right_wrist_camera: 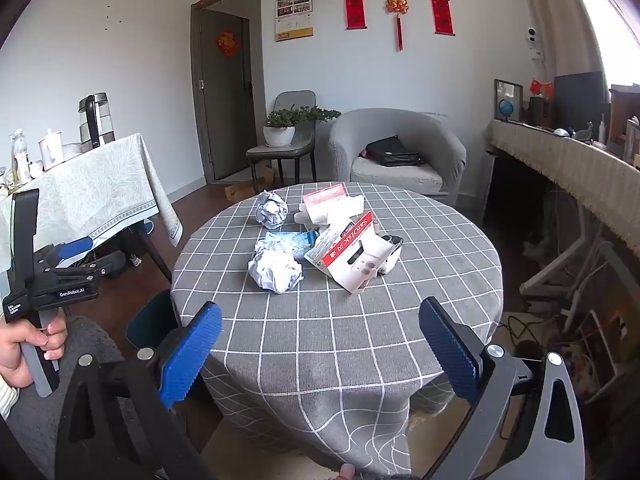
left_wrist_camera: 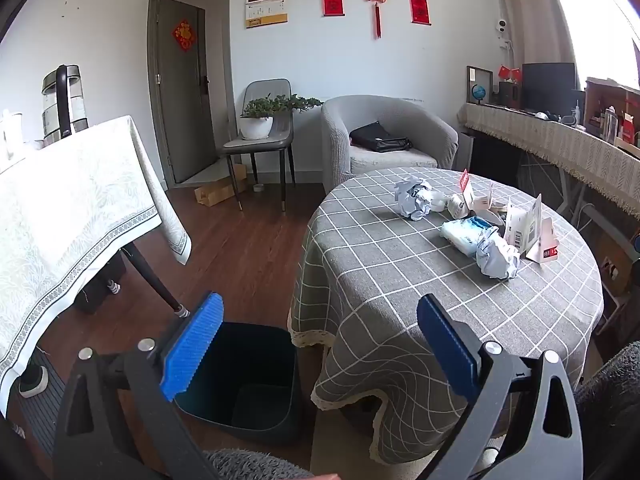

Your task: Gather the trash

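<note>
Judging by how things lie, nothing has been collected yet. All the trash sits in a loose cluster on the round counter (right_wrist_camera: 360, 320) with the grey checked cloth: a crumpled paper ball (right_wrist_camera: 275, 271) nearest the near edge, a second crumpled paper ball (right_wrist_camera: 272, 213) farther back, a blue-and-white plastic packet (right_wrist_camera: 294, 241) between them, and torn white-and-red cardboard packaging (right_wrist_camera: 352, 256) to the right, with more white paper scraps behind it. The dark bin (left_wrist_camera: 248, 380) stands on the wooden floor just beside the counter's left edge, and the part of its inside that shows looks empty. Both the left gripper (left_wrist_camera: 320, 344) and the right gripper (right_wrist_camera: 320, 344) hover short of the pile, fingers spread wide with nothing between them. Every piece remains to be picked up and dropped in.
</note>
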The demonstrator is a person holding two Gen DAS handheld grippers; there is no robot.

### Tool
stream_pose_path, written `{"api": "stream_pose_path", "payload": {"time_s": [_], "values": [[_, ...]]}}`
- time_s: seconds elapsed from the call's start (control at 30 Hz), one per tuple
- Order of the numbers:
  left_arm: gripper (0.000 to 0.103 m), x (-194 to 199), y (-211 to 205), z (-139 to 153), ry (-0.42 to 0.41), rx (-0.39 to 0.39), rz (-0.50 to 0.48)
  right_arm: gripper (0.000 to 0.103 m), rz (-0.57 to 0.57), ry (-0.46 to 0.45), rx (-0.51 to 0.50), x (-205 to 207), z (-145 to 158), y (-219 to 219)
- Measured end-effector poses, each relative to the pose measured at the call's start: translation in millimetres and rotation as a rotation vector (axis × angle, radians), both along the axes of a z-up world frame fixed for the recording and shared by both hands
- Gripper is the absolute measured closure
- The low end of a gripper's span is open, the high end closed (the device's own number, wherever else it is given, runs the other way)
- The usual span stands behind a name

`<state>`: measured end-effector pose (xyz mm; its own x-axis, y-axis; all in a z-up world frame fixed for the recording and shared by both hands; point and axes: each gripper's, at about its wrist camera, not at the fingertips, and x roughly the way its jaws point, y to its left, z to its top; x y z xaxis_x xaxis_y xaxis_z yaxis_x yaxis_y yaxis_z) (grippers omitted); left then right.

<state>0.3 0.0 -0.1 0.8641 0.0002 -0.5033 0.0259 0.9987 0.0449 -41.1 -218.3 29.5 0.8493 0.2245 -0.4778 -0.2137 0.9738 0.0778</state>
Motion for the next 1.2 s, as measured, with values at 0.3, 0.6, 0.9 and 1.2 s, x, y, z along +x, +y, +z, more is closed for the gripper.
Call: {"api": "stream_pose_path", "payload": {"time_s": [0.3, 0.6, 0.9, 1.2], "values": [[0.004, 1.6, 0.2, -0.3, 0.003, -0.001, -0.005, 0.003, -0.001, 0.002, 0.001, 0.1, -0.4, -0.4], [0.004, 0.0, -2.5, 0.2, -0.006, 0.007, -0.006, 0.003, -0.001, 0.002, 0.0, 0.1, -1.6, 1.1], [0.004, -5.8, -4.5, 3.3, -0.026, 0.022, -0.017, 0.003, 0.002, -0.002, -0.014, 0.6, 2.8, -1.1], [0.004, -6.6, -4.9, 3.7, -0.032, 0.018, -0.019, 0.003, 0.004, -0.018, -0.016, -2.2, -0.4, 4.3]]}}
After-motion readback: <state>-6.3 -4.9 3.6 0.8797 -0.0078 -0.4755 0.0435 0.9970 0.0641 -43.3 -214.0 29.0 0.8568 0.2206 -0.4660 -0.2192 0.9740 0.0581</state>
